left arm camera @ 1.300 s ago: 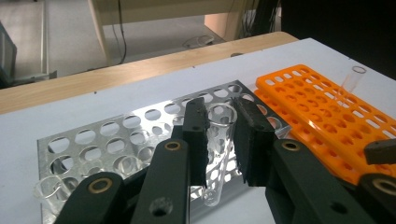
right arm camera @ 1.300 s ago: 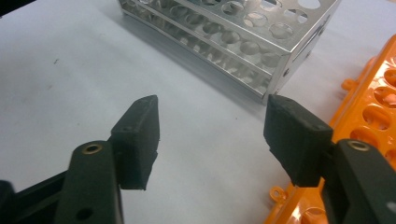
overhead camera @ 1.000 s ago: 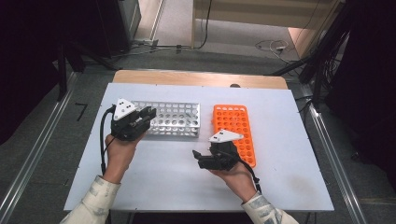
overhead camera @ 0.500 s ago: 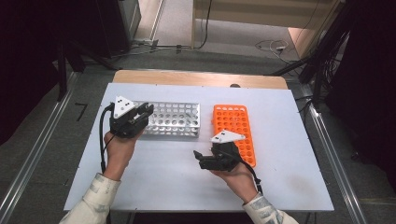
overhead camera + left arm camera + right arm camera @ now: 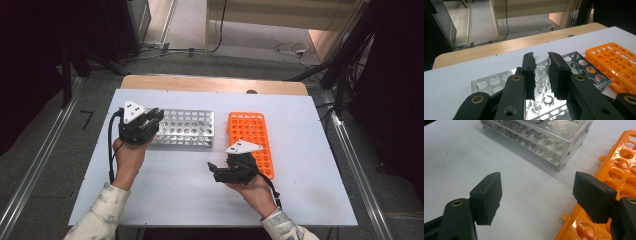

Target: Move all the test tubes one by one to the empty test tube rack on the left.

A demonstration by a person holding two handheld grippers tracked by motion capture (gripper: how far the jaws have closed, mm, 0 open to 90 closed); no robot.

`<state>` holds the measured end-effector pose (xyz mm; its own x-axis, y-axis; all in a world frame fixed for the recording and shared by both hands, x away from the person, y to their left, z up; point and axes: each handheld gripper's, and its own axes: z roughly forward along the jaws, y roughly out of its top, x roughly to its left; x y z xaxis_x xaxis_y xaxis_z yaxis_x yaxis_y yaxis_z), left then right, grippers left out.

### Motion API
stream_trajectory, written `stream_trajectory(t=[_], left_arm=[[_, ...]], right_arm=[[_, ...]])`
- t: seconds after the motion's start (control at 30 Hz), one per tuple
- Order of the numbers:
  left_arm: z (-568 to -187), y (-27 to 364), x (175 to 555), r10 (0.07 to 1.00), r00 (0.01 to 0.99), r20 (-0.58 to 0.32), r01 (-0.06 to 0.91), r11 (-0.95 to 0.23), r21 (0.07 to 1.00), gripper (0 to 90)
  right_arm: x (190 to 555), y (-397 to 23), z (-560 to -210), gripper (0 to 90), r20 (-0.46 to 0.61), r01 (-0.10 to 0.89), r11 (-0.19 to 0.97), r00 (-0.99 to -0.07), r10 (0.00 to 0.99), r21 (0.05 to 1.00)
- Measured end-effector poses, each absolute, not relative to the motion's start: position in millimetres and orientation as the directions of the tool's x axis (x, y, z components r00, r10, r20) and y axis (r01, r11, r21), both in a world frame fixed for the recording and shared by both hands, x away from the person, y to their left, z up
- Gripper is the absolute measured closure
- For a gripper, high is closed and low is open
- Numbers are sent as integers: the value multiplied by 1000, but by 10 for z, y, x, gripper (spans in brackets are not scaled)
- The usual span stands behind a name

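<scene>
Two tools are working over the table (image 5: pixel 175 200), one in each hand. Left tool (image 5: pixel 541 67) is clamping a clear glass tube (image 5: pixel 540 75) between its black pads, and the tube is standing upright with its open mouth just above the pad tips and its lower end sitting down among the holes of the metal rack (image 5: pixel 579 62). In the high view this left tool (image 5: pixel 152 120) is hanging over the rack's left end (image 5: pixel 187 129). Right tool (image 5: pixel 537 192) is gaping wide with nothing between its pads, hovering low above bare table beside the orange rack (image 5: pixel 624 152). From above, the right tool (image 5: pixel 212 170) is lying against the orange rack's near left edge (image 5: pixel 250 132), well apart from the tube
</scene>
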<state>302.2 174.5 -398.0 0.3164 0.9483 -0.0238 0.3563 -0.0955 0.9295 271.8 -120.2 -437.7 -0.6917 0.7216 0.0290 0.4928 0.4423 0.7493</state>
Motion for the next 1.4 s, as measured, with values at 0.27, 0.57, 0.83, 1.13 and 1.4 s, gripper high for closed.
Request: stream_trajectory(t=[0.27,0.57,0.83,1.13,1.4], left_arm=[[-4106,1721,3073,950,312,-11,380,-114,918,752],[-4206,1712,3107,951,308,-10,418,-126,900,751],[-4252,1715,3121,950,311,-18,438,-126,890,749],[-4215,1719,3089,946,321,-52,422,-93,902,692],[-4151,1697,3014,943,317,-105,421,-41,906,397]], right_arm=[[2722,-1183,-4376,220,30,490,446,-697,716,749],[2720,-1169,-4371,221,27,487,450,-701,713,749],[2722,-1162,-4370,221,26,482,452,-705,709,751],[2721,-1177,-4359,221,26,483,447,-700,714,753],[2759,-1343,-4287,227,25,482,412,-673,739,773]])
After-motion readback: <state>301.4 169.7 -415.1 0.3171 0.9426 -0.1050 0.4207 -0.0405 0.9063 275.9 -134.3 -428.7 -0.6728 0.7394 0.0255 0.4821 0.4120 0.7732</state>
